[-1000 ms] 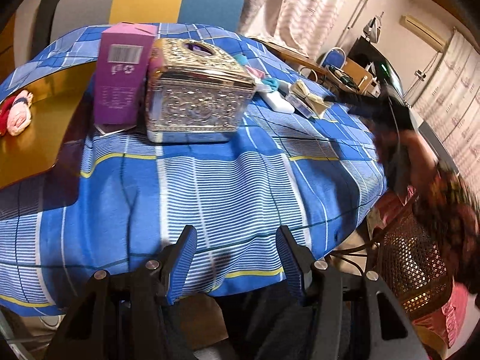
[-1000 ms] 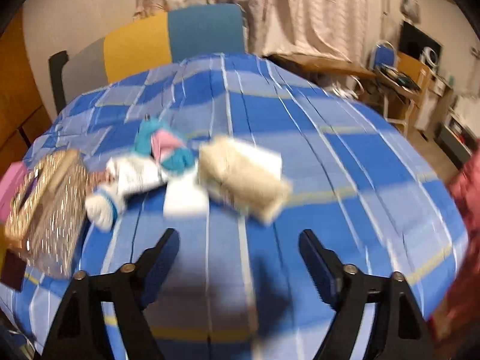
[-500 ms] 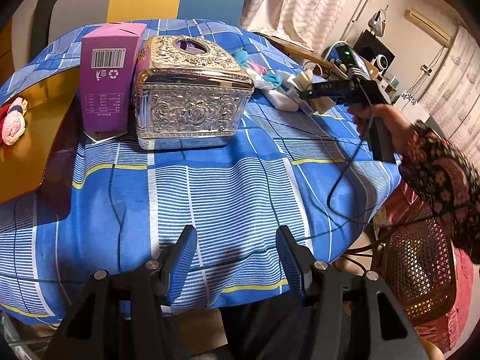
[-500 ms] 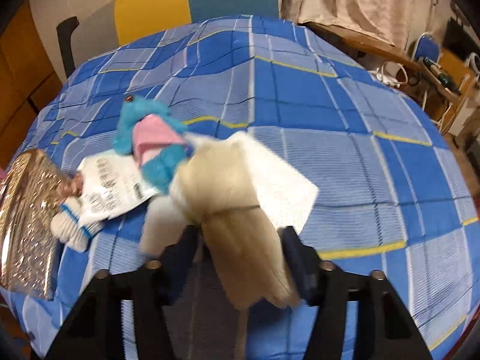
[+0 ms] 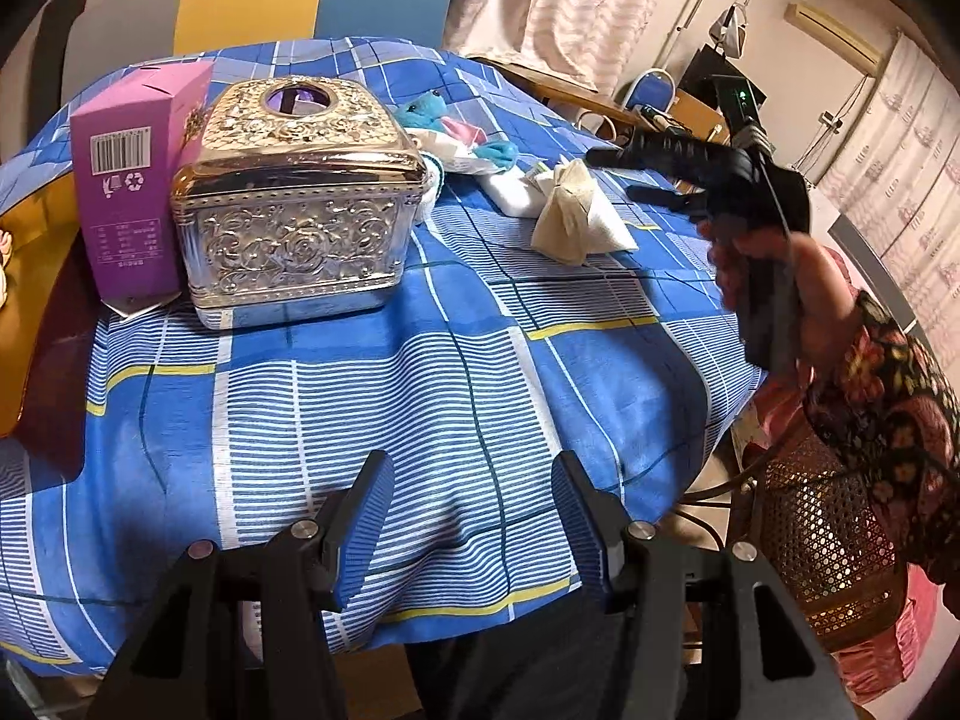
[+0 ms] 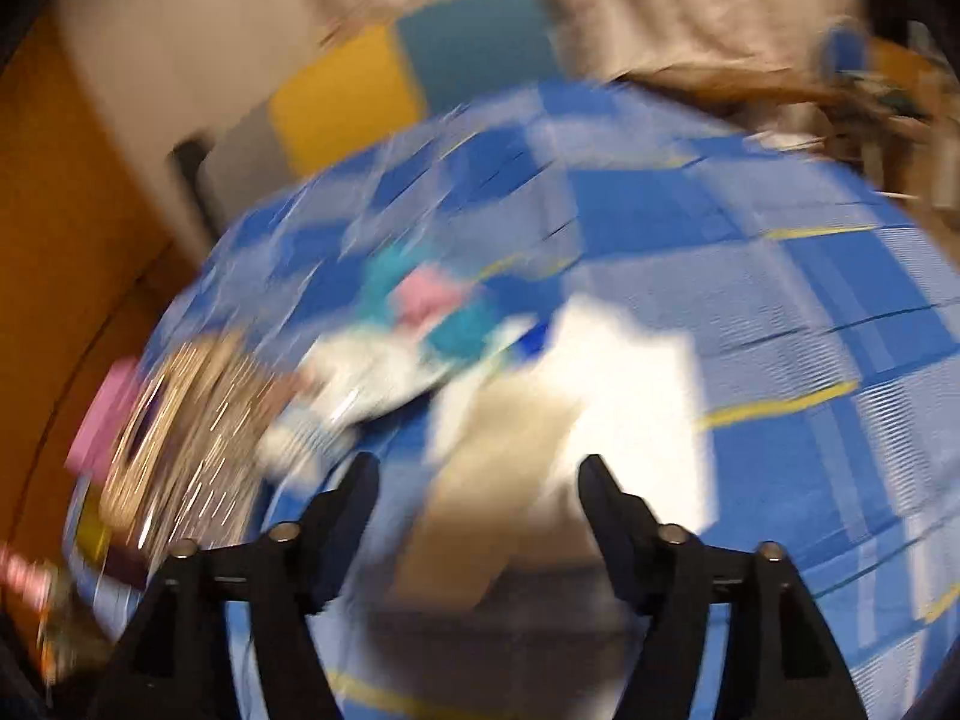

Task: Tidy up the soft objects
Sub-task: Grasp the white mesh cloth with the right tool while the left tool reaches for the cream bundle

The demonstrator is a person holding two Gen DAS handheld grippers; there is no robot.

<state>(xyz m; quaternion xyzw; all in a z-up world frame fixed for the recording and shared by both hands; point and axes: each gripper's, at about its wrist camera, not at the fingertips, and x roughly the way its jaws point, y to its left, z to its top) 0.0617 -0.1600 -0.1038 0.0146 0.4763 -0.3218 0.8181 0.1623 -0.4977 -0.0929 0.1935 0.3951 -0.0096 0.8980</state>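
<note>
Embossed metal tissue box [image 5: 294, 204] and pink carton [image 5: 129, 180] stand left of soft items. Beige cloth [image 5: 573, 219], crumpled. Left gripper [image 5: 474, 516], right gripper [image 6: 480, 480]: both wide apart, empty.

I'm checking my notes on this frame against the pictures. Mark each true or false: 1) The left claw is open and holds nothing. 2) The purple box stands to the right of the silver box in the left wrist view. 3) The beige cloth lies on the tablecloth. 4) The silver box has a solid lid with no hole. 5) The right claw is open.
1) True: the left claw is open over the tablecloth, with nothing between its fingers.
2) False: the purple box stands to the left of the silver box, close against it.
3) True: the beige cloth lies there, beside the right claw.
4) False: its lid has an oval hole.
5) True: its fingers stand apart.
</note>
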